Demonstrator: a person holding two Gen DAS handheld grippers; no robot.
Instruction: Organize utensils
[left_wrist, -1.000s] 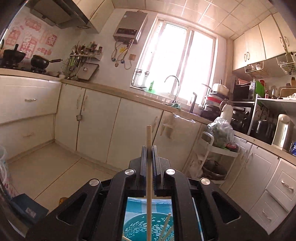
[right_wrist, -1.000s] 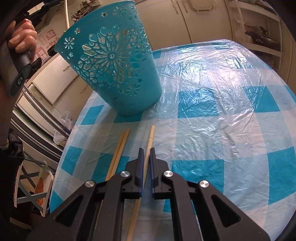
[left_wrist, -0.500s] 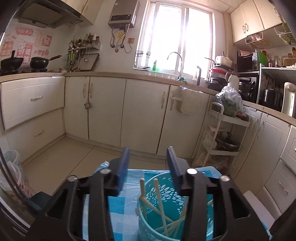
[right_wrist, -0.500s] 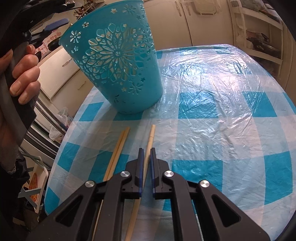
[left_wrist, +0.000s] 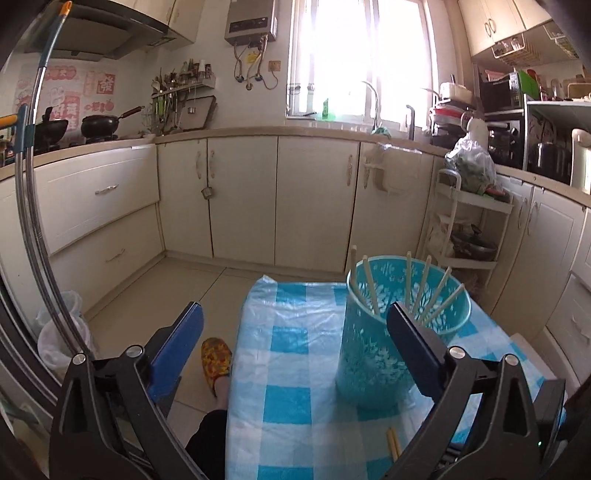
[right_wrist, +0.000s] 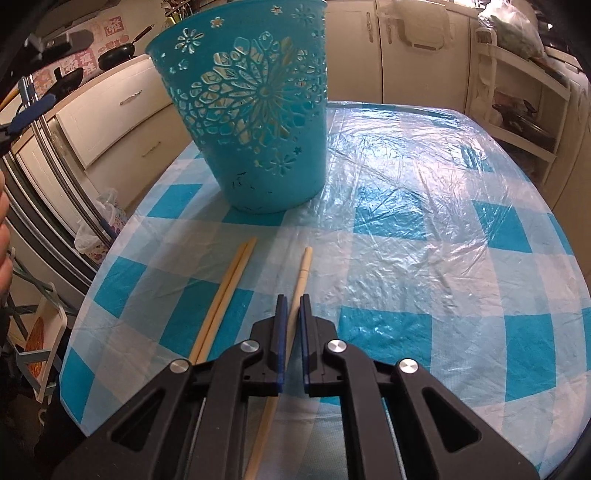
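In the right wrist view the blue basket (right_wrist: 255, 122) stands at the far left of the counter (right_wrist: 461, 236) and blocks the way there. To its right the checked cover is bare and wide, from far to near, so a gripper could pass freely. Near the basket, on the left, a pair of chopsticks (right_wrist: 225, 295) lies flat, and just beside it a single chopstick (right_wrist: 301, 280) runs between the fingers (right_wrist: 280, 325) of the right gripper (right_wrist: 291, 306). In the left wrist view, sticks (left_wrist: 424, 291) rise above the basket rim and narrow its opening.
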